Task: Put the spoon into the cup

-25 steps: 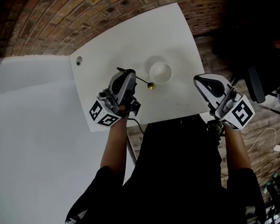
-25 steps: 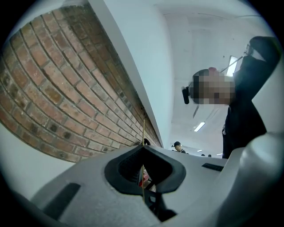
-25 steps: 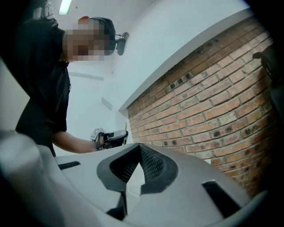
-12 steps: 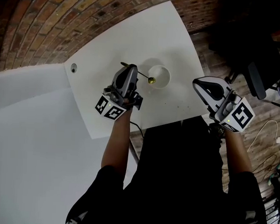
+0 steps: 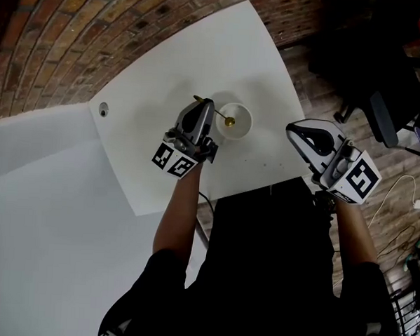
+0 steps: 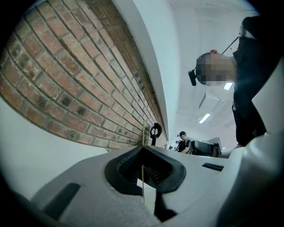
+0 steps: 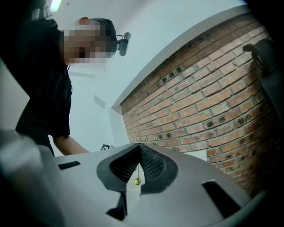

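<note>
In the head view a white cup [image 5: 244, 113] stands on the white table [image 5: 159, 70]. My left gripper [image 5: 203, 105] is just left of it, shut on the thin handle of a gold spoon [image 5: 228, 120]. The spoon's small bowl hangs over the cup's mouth. In the left gripper view the handle [image 6: 143, 177] runs as a thin line between the closed jaws of my left gripper [image 6: 143, 148]. My right gripper [image 5: 292, 129] is off the table's right edge, shut and empty. In the right gripper view the spoon's gold end [image 7: 137, 180] shows past the closed right gripper [image 7: 140, 146].
A brick wall [image 5: 77, 23] borders the table's far side. A small round hole [image 5: 103, 110] sits near the table's left corner. A second white surface [image 5: 46, 211] lies to the left. On the right are wooden floor, cables [image 5: 405, 202] and dark furniture.
My left gripper has carried the spoon up and to the right, so its gold end is now over the cup. The right gripper has barely moved.
</note>
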`<state>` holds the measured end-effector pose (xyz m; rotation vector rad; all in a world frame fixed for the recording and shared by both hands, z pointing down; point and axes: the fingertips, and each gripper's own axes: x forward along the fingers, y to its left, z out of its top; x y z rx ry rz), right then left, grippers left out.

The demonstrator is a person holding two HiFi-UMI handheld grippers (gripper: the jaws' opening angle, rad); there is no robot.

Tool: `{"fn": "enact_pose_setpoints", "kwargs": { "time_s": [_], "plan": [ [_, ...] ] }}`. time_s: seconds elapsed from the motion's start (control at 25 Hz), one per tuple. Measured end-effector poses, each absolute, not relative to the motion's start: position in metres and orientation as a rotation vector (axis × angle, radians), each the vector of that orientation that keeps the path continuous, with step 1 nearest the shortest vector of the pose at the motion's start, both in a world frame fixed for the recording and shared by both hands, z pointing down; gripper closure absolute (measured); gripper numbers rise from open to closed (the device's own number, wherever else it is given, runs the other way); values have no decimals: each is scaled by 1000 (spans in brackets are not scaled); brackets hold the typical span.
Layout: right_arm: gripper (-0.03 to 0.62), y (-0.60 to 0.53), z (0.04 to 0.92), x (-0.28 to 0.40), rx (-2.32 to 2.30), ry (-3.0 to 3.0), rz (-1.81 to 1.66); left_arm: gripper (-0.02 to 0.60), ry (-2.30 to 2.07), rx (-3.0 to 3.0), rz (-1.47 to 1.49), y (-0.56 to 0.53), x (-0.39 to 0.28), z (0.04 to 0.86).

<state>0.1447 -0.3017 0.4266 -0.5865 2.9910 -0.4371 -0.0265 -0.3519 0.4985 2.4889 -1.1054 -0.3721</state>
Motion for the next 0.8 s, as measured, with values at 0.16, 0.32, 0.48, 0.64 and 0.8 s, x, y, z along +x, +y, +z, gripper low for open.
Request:
{"fn": "enact_pose_setpoints", "kwargs": {
  "time_s": [0.16, 0.32, 0.48, 0.64, 0.8],
  "plan": [
    [588, -303, 431, 149, -608, 2994, -451, 565, -1114, 2500, -304, -351, -22, 517],
    [588, -304, 433, 149, -608, 2994, -461, 565, -1118, 2516, -251, -348, -22, 527],
    [588, -306, 433, 145, -590, 2988, -464, 565, -1113, 2520, -219, -346, -23, 533],
    [588, -307, 433, 141, -576, 2990, -464, 565, -1103, 2537, -187, -342, -20, 536],
    [588, -308, 432, 140, -572, 2987, -461, 565, -1113, 2539, -176, -340, -21, 540]
  ]
}}
